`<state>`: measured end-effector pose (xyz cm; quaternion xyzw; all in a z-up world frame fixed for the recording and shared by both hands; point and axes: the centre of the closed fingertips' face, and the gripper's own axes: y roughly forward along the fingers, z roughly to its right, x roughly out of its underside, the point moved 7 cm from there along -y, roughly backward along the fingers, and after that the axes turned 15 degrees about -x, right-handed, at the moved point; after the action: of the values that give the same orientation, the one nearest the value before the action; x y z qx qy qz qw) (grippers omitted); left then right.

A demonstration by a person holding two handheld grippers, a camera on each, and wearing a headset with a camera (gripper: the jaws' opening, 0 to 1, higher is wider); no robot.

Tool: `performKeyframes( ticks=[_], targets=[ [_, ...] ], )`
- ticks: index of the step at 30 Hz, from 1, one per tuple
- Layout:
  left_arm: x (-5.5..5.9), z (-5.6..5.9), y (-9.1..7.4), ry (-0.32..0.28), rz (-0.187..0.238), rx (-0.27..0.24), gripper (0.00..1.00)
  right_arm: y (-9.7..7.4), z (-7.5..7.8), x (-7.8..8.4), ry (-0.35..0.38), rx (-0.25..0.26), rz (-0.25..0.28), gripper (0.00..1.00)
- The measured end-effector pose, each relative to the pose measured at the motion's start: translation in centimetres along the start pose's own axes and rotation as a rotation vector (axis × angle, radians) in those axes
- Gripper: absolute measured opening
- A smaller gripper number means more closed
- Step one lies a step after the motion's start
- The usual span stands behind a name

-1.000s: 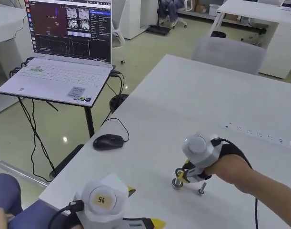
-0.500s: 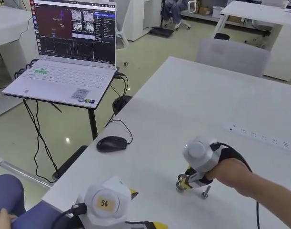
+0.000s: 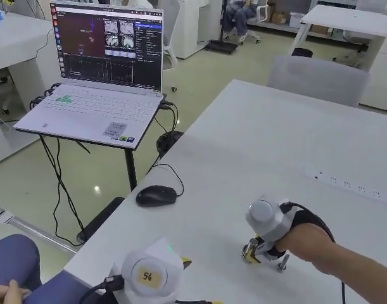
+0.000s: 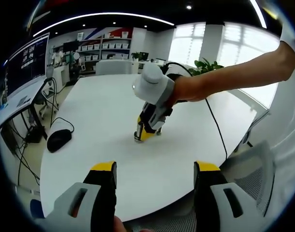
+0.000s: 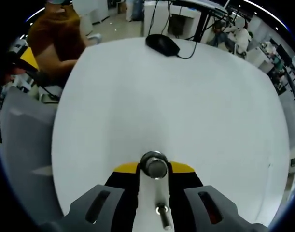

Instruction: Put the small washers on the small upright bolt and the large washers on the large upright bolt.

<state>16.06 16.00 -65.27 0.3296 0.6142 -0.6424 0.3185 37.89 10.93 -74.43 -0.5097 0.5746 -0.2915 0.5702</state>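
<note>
The right gripper (image 5: 154, 169) is low over the white counter (image 3: 256, 139), near its front edge, and a hand (image 3: 304, 237) in a black glove holds it. In the right gripper view its two yellow-tipped jaws stand close on both sides of the large upright bolt (image 5: 154, 164), which fills the narrow gap between them. I cannot tell if the jaws really press on the bolt or only stand beside it. The top of this bolt looks like a round metal ring with a darker middle (it can be a washer lying there, but the picture is too blurred to be sure). The small upright bolt (image 5: 161, 211) stands just beside the large one, also between the two jaws but nearer to the body of the gripper. In the head view both bolts are on the counter under the right gripper, the small one on the side of the hand. The left gripper (image 4: 154, 170) is at the near edge of the counter, well apart from the bolts, and points toward them. Its jaws are wide apart with nothing between them. A black mouse (image 3: 156, 196) lies on the counter at the left edge, with its cable going down over the edge. A white power strip (image 3: 355, 185) lies at the far right of the counter. A laptop (image 3: 98, 82) with a lit screen stands on a separate stand at the left of the counter.
</note>
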Motion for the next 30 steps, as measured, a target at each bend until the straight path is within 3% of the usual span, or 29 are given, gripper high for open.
performKeyframes(
  ticks=[9, 16, 20, 25, 29, 30],
  targets=[
    [-0.3, 0.1, 0.1, -0.001, 0.007, 0.003, 0.64, 0.5, 0.2, 0.6, -0.002, 0.021, -0.005, 0.24],
    [-0.1, 0.0, -0.1, 0.005, 0.003, 0.005, 0.64, 0.0, -1.1, 1.5, 0.031, 0.063, 0.025, 0.31],
    [0.2, -0.3, -0.1, 0.007, -0.003, 0.005, 0.64, -0.8, -2.4, 2.1, 0.044, 0.108, 0.065, 0.32],
    [0.7, -0.2, 0.1, 0.013, -0.014, 0.016, 0.64, -2.0, -5.0, 3.1, 0.057, 0.136, 0.155, 0.32],
    [0.9, 0.0, 0.4, 0.021, -0.021, 0.03, 0.64, -2.4, -6.9, 4.1, 0.072, 0.128, 0.212, 0.33],
    [0.9, 0.0, 0.4, 0.024, -0.021, 0.033, 0.64, -2.3, -7.8, 4.5, 0.091, 0.094, 0.235, 0.34]
  ],
)
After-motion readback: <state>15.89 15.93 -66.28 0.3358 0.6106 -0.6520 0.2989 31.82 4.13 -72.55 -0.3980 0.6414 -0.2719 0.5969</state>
